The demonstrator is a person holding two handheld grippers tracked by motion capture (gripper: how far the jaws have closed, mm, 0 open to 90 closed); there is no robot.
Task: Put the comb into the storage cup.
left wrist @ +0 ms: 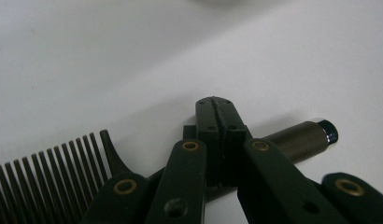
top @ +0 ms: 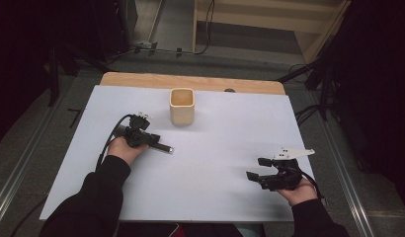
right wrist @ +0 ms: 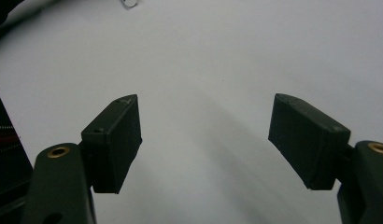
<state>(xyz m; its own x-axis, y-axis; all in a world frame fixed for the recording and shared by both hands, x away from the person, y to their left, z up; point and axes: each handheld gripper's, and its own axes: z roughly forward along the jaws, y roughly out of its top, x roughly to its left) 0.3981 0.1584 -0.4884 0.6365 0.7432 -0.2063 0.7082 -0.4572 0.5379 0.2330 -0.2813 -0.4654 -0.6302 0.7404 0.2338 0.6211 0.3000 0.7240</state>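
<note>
Left gripper view: my left gripper (left wrist: 216, 116) jaws clamped on comb (left wrist: 49, 179), dark plastic, fine straight teeth, cylindrical metallic handle with glossy cap; comb lies on matte white table (top: 215, 163), near square wooden cup (top: 182, 106). Right gripper (right wrist: 206, 135) jaws wide apart, empty.

— How did the left gripper (top: 150, 139) sit?

— Low over the table's left half, jaws pressed together, pointing right; the left hand (top: 124, 148) gripped it from behind, dark sleeve trailing to the bottom edge.

— And the right gripper (top: 256, 168)?

— Near the right edge, jaws spread wide and aimed left, the right hand (top: 300, 190) under it, palm up, grey plate on top.
</note>
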